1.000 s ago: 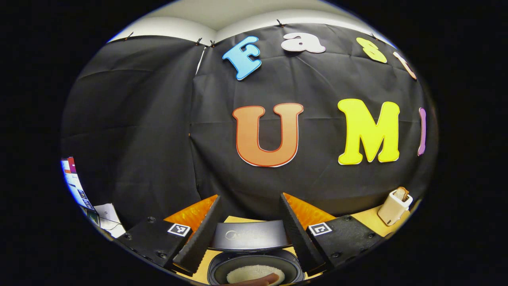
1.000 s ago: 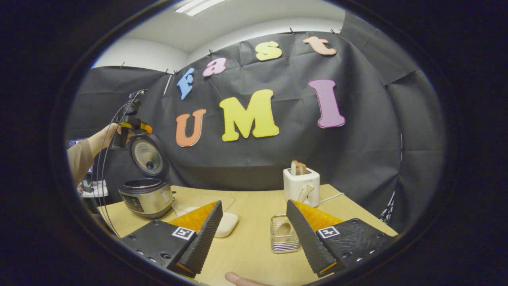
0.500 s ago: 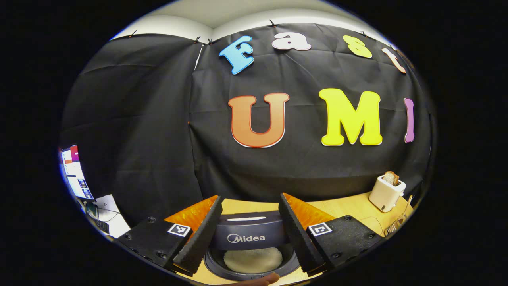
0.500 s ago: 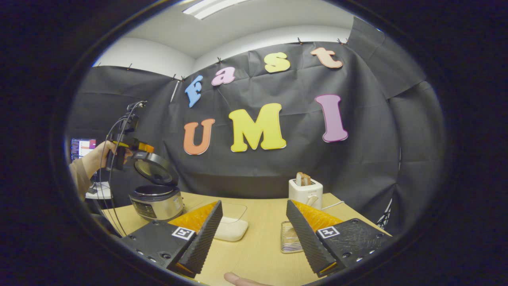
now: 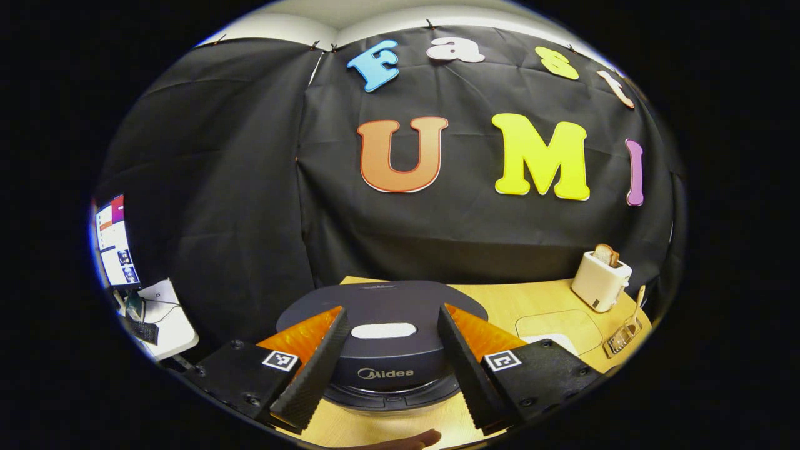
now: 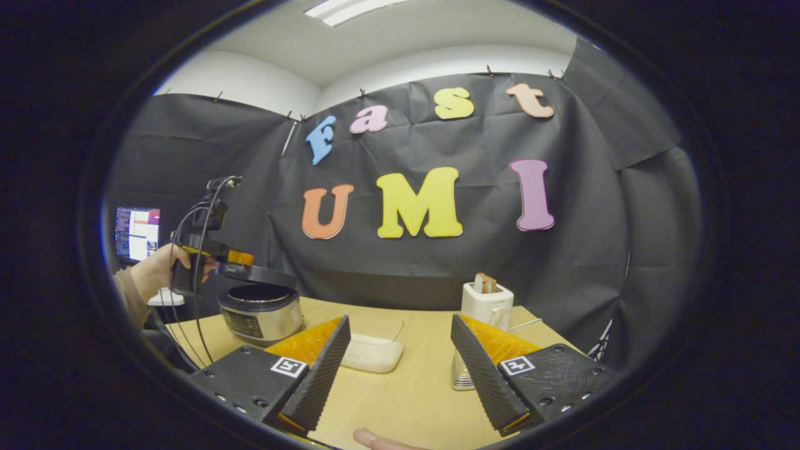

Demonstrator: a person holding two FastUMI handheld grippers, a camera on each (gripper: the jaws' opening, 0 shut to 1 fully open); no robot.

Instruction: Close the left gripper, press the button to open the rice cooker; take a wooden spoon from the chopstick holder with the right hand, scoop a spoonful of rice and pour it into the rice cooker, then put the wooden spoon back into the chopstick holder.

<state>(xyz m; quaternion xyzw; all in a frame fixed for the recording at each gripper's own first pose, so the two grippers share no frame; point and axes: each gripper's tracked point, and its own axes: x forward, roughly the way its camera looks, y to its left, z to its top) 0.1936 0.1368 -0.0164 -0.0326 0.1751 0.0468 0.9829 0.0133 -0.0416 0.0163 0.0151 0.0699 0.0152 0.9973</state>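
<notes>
Left gripper view, lower centre: left gripper (image 5: 389, 359), fingers spread wide with nothing between them, held just above the dark lid (image 5: 382, 325) of the rice cooker (image 5: 390, 375); the lid lies nearly flat over the body, a pale oval patch on its top between the two fingers; whether the lid is fully latched cannot be told. Same view, right side: wooden table (image 5: 500, 306); white toaster (image 5: 600, 278) with a slice of bread in its slot, at the table's far right edge; clear chopstick holder (image 5: 620, 336) at lower right with the wooden spoon (image 5: 636, 309) standing in it, handle tilted upward; a clear container (image 5: 556, 326) between cooker and holder. Left edge of that view: a lit monitor (image 5: 114, 240) and a small side table with papers. Right gripper view, lower centre: right gripper (image 6: 400, 375), fingers spread apart and empty, above the table (image 6: 406, 400). Same view, left side: the rice cooker (image 6: 261, 312), silver body, its lid lowered almost level over the pot, a narrow gap visible beneath it; the other gripper (image 6: 209, 250) sits at the lid's left end, held by a hand (image 6: 159, 272) in a tan sleeve, cables looping down from it. Centre: a clear container holding white rice (image 6: 374, 350); the chopstick holder (image 6: 461, 374) partly hidden behind the right finger; the toaster (image 6: 487, 303) behind it
</notes>
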